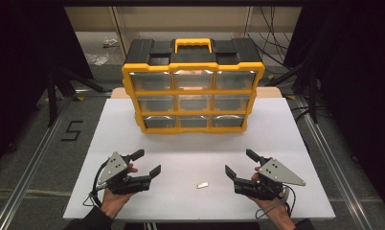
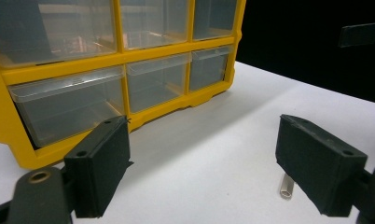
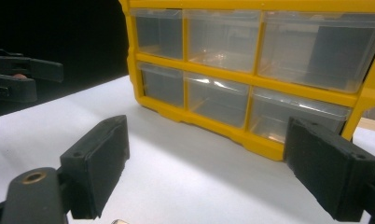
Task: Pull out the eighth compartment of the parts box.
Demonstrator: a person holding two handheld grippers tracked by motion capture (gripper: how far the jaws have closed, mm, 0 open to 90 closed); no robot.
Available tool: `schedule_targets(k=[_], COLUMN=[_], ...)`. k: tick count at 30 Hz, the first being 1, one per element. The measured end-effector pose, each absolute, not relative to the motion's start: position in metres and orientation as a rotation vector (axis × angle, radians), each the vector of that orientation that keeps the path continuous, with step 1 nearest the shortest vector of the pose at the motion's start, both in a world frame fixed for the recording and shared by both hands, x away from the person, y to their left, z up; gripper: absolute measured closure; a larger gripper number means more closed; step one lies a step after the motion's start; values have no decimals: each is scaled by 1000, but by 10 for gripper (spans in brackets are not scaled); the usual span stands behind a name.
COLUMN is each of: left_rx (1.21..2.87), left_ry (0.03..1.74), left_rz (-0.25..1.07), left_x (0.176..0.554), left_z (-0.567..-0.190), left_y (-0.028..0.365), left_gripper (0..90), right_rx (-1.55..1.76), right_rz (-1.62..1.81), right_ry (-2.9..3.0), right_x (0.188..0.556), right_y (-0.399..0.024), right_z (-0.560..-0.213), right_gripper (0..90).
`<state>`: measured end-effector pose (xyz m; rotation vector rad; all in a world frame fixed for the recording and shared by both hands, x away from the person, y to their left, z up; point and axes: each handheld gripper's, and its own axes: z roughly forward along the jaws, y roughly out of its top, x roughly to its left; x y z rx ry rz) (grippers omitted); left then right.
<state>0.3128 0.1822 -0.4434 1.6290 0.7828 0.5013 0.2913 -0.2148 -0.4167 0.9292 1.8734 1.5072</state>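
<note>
The small metal piece (image 1: 202, 184) is seen lying flat on the white table (image 1: 277, 139), between the left gripper (image 1: 149, 163) and the right gripper (image 1: 238, 165), a little nearer to the person than both pairs of jaws; in the left gripper view it (image 2: 286, 186) lies just beside the right-hand jaw. It is judged to be light, stiff and rather slippery, so it should be taken across its short width, with the pads low to the table. Both pairs of jaws are held wide apart, with nothing between them. Well ahead of the jaws the yellow drawer cabinet (image 1: 194, 91) is standing; its clear drawers (image 3: 218, 98) are all closed and, as far as can be told, empty.
</note>
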Motion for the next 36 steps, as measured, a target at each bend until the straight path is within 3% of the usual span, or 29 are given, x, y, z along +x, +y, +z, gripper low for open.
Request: schedule_targets(k=[36], left_rx=[1641], left_ry=[772], left_rz=[500], left_x=[312], left_z=[-444], left_y=[182], left_gripper=[159], right_rx=[673], right_rz=[1335], right_ry=[1972], right_x=[304], right_y=[-193], right_z=[-410], right_gripper=[157])
